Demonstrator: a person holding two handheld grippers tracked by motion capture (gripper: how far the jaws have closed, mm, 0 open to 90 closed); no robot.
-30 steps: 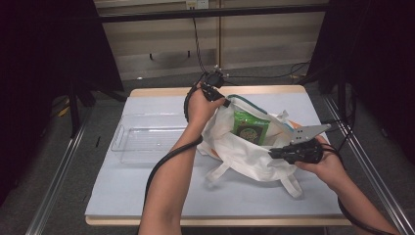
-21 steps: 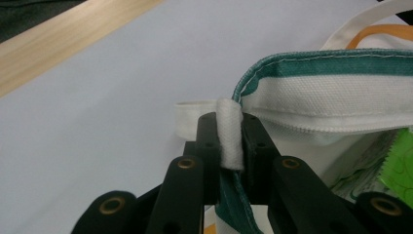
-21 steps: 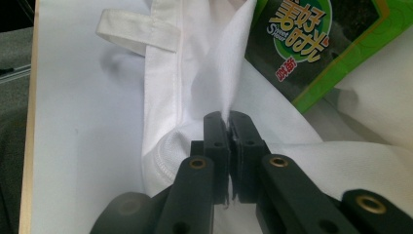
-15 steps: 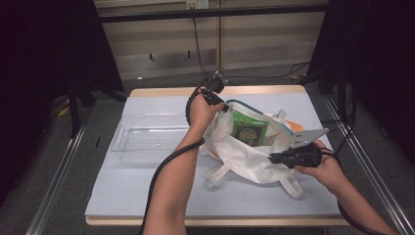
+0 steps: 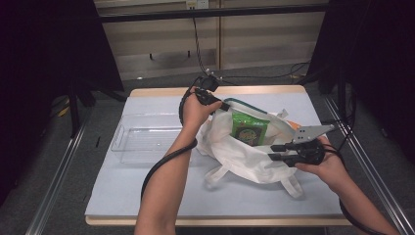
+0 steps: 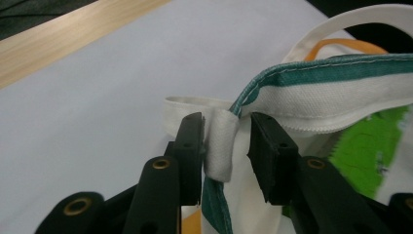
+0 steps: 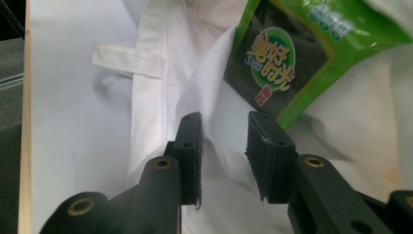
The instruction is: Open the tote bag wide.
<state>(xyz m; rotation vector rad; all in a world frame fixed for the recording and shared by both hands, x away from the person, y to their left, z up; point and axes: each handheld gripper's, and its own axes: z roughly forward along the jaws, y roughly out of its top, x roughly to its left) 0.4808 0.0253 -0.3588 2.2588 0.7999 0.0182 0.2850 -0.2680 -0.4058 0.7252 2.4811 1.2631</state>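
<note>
While both hands rested at the bag (image 5: pixel 244 149), the right gripper (image 5: pixel 275 148) sat nearest, at the bag's near-right edge. Its jaws had just been opening; they stood part open with a ridge of white cloth (image 7: pixel 214 146) between them, pads not pressing. The bag lay mid-table on the blue mat (image 5: pixel 147 191), mouth gaping, a green packet (image 5: pixel 249 129) showing inside. Farther off, the left gripper (image 5: pixel 221 104) was at the bag's far rim. Its jaws had also just been opening; a folded white strap (image 6: pixel 220 146) lay against the left pad, clear of the right, unclamped. A clear tray (image 5: pixel 147 139) sat left of the bag.
</note>
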